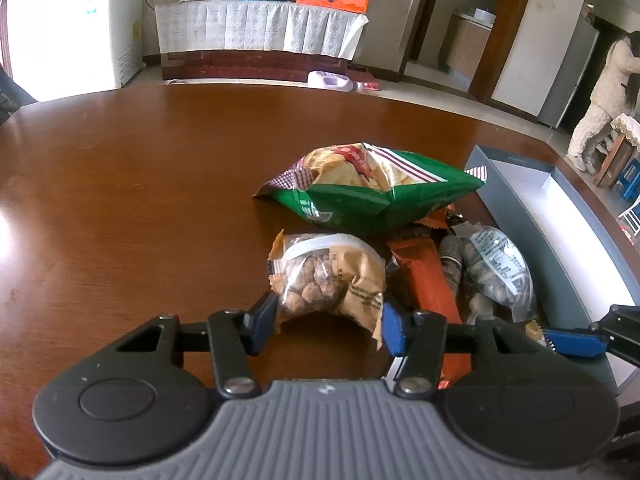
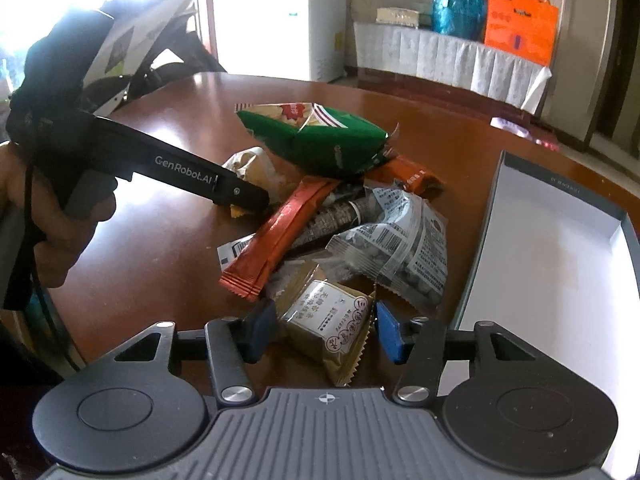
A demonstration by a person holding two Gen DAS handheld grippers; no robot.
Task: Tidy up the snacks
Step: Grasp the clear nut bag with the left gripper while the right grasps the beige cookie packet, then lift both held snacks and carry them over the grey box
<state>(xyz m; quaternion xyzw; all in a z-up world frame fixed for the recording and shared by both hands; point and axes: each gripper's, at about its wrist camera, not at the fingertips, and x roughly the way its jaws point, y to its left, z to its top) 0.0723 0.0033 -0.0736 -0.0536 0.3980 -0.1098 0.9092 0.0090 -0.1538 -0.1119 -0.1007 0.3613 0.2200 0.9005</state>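
A pile of snacks lies on the brown table (image 1: 140,200). My left gripper (image 1: 330,322) is shut on a tan bag of nuts (image 1: 320,276) at the pile's near left; both blue pads press its sides. My right gripper (image 2: 326,330) is shut on a brown square pastry packet (image 2: 332,320) at the pile's near edge. Behind them lie a green chip bag (image 1: 360,196) (image 2: 320,140), a red-orange stick packet (image 1: 428,276) (image 2: 276,236) and a clear packet of seeds (image 1: 500,268) (image 2: 404,248). An open grey box (image 1: 516,156) (image 2: 560,184) with a white inside stands right of the pile.
In the right wrist view a hand (image 2: 52,216) holds the left gripper's black body (image 2: 192,176) over the pile's left side. A person (image 1: 604,92) stands far back right. A white freezer (image 1: 80,28) and a cloth-covered sideboard (image 1: 256,28) stand beyond the table.
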